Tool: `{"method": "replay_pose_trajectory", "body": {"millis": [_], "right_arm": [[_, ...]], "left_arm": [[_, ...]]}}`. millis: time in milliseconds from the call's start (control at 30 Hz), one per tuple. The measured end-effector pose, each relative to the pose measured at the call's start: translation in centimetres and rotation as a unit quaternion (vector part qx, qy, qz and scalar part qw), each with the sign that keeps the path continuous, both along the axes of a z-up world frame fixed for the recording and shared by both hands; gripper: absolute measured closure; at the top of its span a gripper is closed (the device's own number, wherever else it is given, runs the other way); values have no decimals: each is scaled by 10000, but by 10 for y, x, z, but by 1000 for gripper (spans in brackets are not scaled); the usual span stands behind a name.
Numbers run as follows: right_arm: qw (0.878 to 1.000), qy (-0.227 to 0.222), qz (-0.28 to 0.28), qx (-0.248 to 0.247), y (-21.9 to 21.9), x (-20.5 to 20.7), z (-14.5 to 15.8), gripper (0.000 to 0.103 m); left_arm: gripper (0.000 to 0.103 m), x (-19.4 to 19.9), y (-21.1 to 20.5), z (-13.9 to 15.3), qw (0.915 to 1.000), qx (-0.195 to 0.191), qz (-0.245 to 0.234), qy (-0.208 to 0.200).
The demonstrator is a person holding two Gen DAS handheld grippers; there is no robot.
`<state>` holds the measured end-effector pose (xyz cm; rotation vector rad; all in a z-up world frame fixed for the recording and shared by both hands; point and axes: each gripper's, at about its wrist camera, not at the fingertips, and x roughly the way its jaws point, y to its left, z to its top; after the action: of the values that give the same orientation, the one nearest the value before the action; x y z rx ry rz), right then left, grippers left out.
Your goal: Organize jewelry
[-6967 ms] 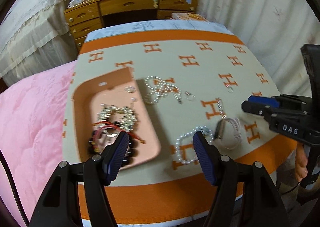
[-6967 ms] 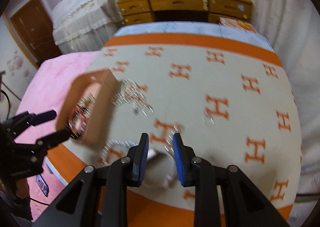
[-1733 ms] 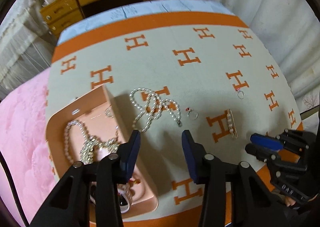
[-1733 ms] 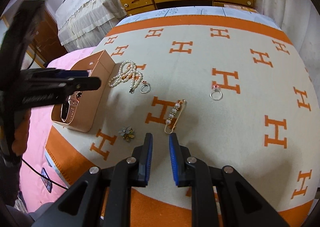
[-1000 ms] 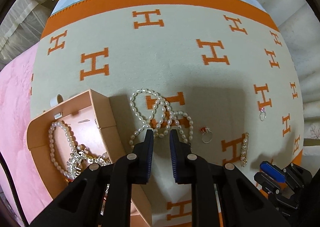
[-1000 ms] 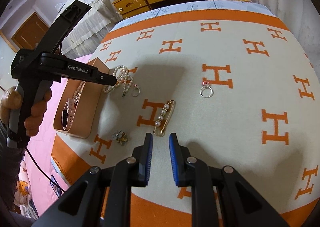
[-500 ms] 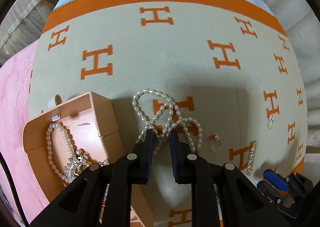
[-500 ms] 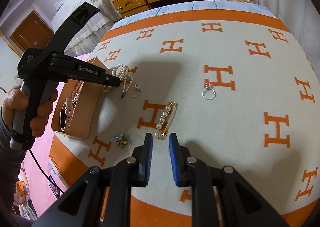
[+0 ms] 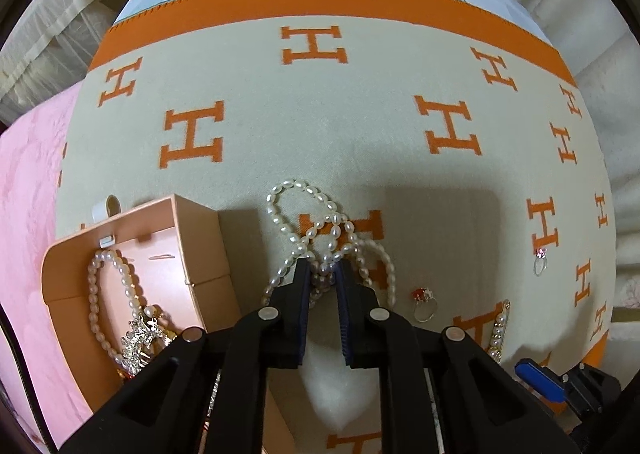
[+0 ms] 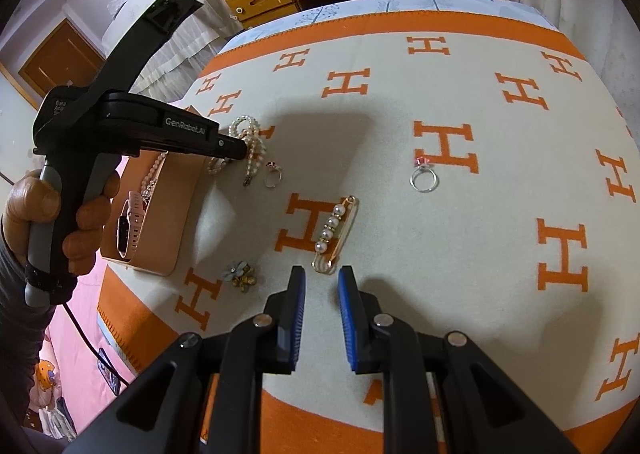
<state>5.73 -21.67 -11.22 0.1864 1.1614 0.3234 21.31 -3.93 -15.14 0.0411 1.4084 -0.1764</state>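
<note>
The left gripper (image 9: 322,274) has its jaws pinched down on the tangled pearl necklace (image 9: 320,225), which lies on the orange-and-cream blanket (image 9: 320,125) at the centre of the left wrist view, just beside the right wall of the pink jewelry box (image 9: 200,246). Several strands are bunched between the pads, so this looks to me like the pick-up step for that necklace. The box in the lower left of that view already holds another pearl strand (image 9: 104,294) and a sparkly piece (image 9: 140,338).

The next move, I'd judge, is a lift and a short carry leftward over the box wall, high enough that the trailing loops clear the rim and don't snag or drag the box.

The right gripper (image 10: 322,282) hovers low in its own frame with jaws nearly closed and nothing between them, just short of the pearl pin (image 10: 334,234). Still loose on the blanket are a flower brooch (image 10: 240,276), a red-stone ring (image 10: 273,173) and a pink-stone ring (image 10: 424,175).

Compared with a second ago, the left jaws have moved forward from the necklace's near edge into its strands and closed on them; some seconds earlier they stood wide open. The right gripper has hardly shifted.
</note>
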Motion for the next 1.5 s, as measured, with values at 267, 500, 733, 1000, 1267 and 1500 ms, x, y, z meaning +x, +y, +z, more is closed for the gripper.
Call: {"method": "replay_pose_trajectory", "body": {"millis": [267,500,733,1000,1267,1500], "right_arm": [[10000,54,-83,12,-4,3,-2,86],[10000,56,-21,14,0,3,-2,86],[9998,187,-43,-56,5,11,-11,86],[9993,61,-125,-353,19,23,-11,74],[9815,-415,264,-1853,61,19,-14,75],[9761,-466,350,-2092,69,15,-13,96]], "left_arm": [[100,-11,17,36,9981,-485,212,-308],[100,-26,35,91,9915,-994,337,-774],[100,-45,55,148,9789,-1431,429,-1393],[100,-67,86,201,9657,-1655,522,-1931],[100,-87,115,246,9509,-1742,629,-2478],[100,-94,140,255,9450,-1761,793,-2641]]}}
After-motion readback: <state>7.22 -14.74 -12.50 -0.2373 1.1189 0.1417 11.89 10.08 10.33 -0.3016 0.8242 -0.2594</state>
